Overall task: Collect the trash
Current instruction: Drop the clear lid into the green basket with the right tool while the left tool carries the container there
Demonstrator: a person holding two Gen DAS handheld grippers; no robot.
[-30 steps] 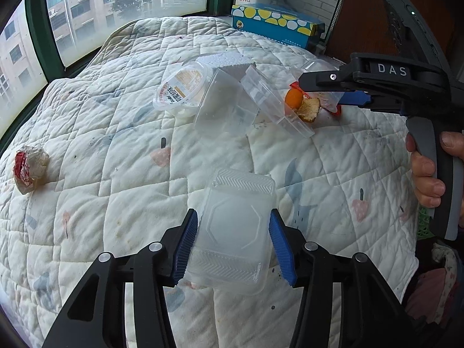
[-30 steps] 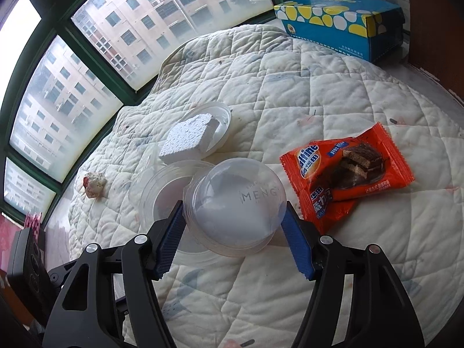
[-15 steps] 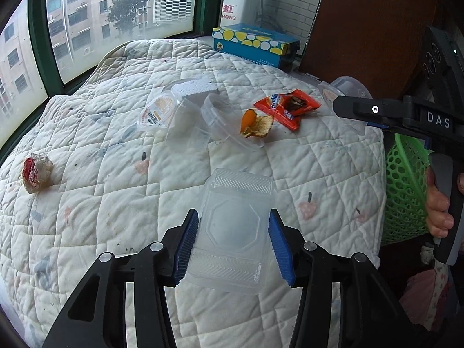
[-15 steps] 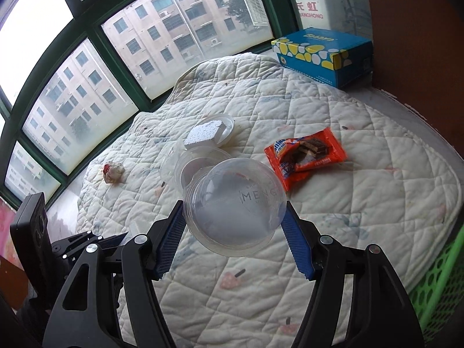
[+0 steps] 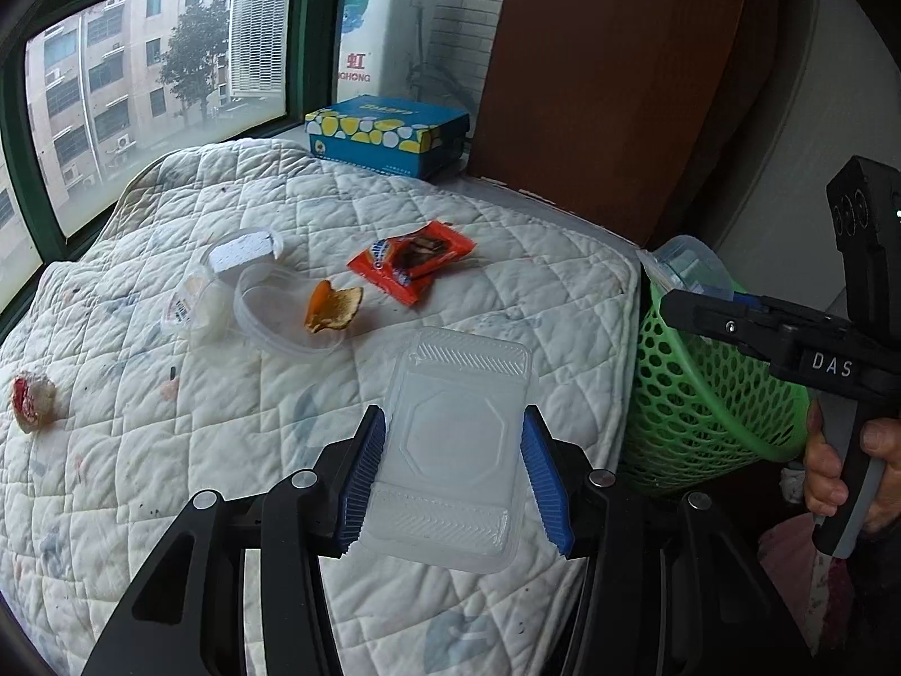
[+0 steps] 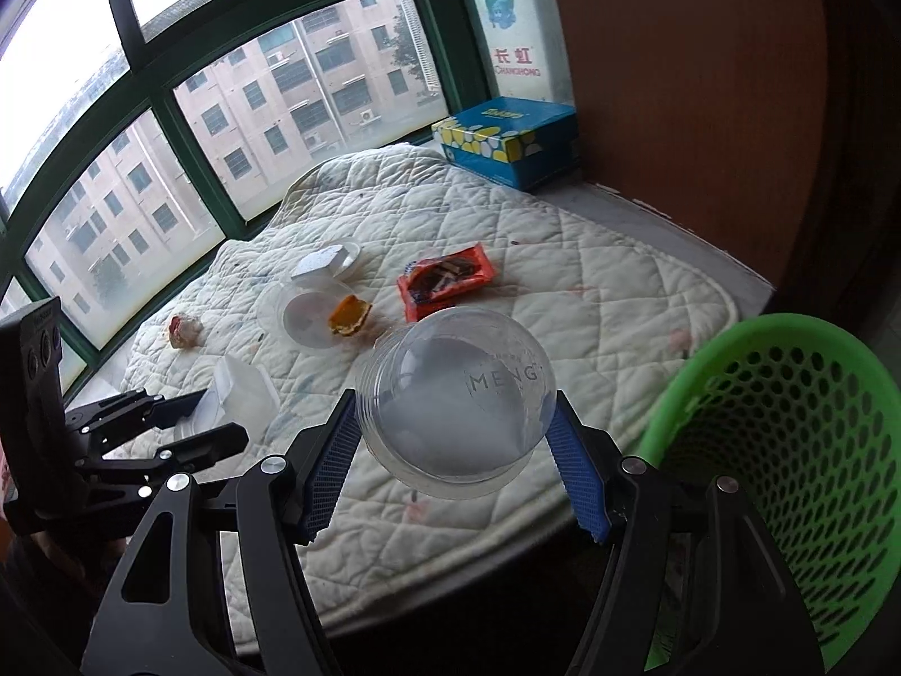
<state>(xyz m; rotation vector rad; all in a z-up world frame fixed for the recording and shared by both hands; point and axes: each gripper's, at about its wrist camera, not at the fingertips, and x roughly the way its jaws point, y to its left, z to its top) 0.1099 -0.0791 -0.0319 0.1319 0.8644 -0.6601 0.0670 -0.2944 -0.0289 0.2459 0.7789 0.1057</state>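
My left gripper point(image 5: 453, 453) is shut on a clear rectangular plastic lid point(image 5: 453, 445), held above the quilt's near edge. My right gripper point(image 6: 453, 450) is shut on a round clear plastic container point(image 6: 459, 394) marked MENG, held off the quilt beside the green mesh basket point(image 6: 788, 450). In the left wrist view the right gripper point(image 5: 698, 304) sits over the basket point(image 5: 704, 394). On the quilt point(image 5: 169, 450) lie an orange snack wrapper point(image 5: 414, 259), an orange peel point(image 5: 332, 310), a clear round tub point(image 5: 270, 304), a yogurt cup point(image 5: 188, 304), a white sponge point(image 5: 245, 245) and a crumpled red-white wad point(image 5: 34, 403).
A blue and yellow tissue box point(image 5: 388, 132) stands at the back by the window. A brown wooden panel point(image 5: 619, 84) rises behind the basket. The quilt's right edge point(image 5: 630, 338) borders the basket.
Both grippers have pulled back and to the right, away from the trash pile, each still holding its item. The right gripper now sits at the green basket.
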